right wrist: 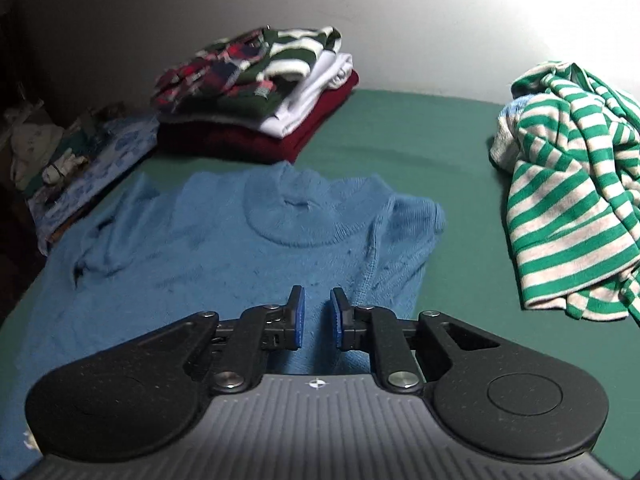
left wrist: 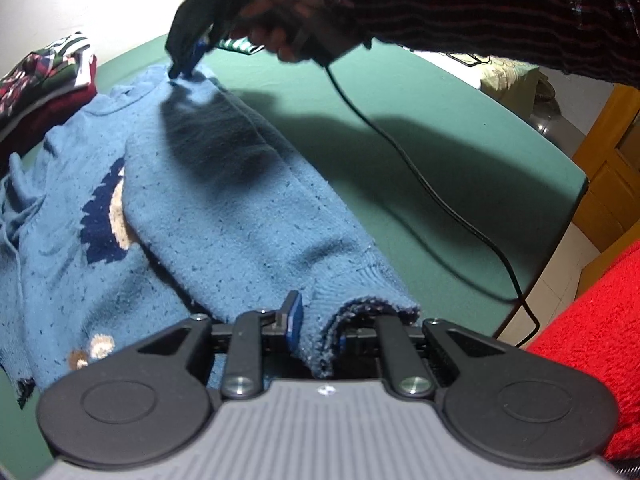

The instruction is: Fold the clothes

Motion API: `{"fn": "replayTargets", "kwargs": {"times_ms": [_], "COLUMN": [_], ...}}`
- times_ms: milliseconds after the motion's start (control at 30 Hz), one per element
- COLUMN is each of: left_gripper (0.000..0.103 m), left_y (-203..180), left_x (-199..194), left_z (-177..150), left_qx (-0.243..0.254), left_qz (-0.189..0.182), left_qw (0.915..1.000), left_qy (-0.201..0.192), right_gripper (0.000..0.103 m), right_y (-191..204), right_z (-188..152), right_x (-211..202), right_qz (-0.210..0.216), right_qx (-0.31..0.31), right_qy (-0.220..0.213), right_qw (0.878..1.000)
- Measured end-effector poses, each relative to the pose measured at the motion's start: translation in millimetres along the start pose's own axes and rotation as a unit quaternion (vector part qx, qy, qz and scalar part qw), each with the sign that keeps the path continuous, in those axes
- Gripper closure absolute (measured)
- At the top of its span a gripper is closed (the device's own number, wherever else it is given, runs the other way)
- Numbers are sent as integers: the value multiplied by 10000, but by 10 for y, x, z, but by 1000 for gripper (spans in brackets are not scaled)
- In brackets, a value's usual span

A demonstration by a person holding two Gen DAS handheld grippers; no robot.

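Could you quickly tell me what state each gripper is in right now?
Left gripper: closed on the blue sweater, at its hem.
Right gripper: closed, nothing between its pads.

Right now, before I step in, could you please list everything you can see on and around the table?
blue sweater: one, blue with a navy and tan motif, spread on the table, one side folded over
folded pile: one stack, dark red, white, green-white and plaid, far left corner
striped garment: one, green and white, crumpled at the far right
table cover: one, green
cable: one, black, trailing across the table
red fabric: one, red, beside the table
left gripper: black, clamped on the sweater's hem
right gripper: black, closed, tips at the sweater's shoulder end
sleeve: one, dark striped, above the table
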State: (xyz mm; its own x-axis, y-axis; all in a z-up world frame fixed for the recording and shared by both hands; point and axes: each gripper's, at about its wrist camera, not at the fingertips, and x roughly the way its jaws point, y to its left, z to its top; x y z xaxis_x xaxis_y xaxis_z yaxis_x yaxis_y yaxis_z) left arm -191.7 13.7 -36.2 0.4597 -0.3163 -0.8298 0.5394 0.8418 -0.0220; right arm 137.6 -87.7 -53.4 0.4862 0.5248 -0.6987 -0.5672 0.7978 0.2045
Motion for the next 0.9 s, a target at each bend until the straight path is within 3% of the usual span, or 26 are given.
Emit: {"fn": "replayTargets", "kwargs": {"times_ms": [33,333,433,500,633,767,900], "left_gripper": [92,82,79,72,72,72,71], "left_y": [-9,-110,-138,-94,-46,-11,-46], "left_x": [-5,-13,-62,-133,-271,-498,-603], "left_z": [4,-60,-106,-120,-158,-196,-156], "left_qx": [-4,27,131,78,14,2,133], "left_qz": [-14,-238,-252,-372,-561,-712,-479], "left_qw": [10000,9997,9996,9993,9984,9975,9987], "left_qy": [-6,8,18,7,52,8,-110], "right_gripper": [103,103,89,89,89,89,88], "right_y": [-15,17,93,177,408,509,595], "right_z": [-16,78,40,-81,-524,-873,-1017], "right_x": [64,213,-84,-288,-567,-703,-864], "right_qz": [-92,-630,-299,90,569,548,564], "right_qx": [41,61,88,-33,-534,-684,-765], "right_qy": [11,-277,-400,-150,376,426,257], "right_qw": [9999,9976,9987,9998,9962,9952,9951]}}
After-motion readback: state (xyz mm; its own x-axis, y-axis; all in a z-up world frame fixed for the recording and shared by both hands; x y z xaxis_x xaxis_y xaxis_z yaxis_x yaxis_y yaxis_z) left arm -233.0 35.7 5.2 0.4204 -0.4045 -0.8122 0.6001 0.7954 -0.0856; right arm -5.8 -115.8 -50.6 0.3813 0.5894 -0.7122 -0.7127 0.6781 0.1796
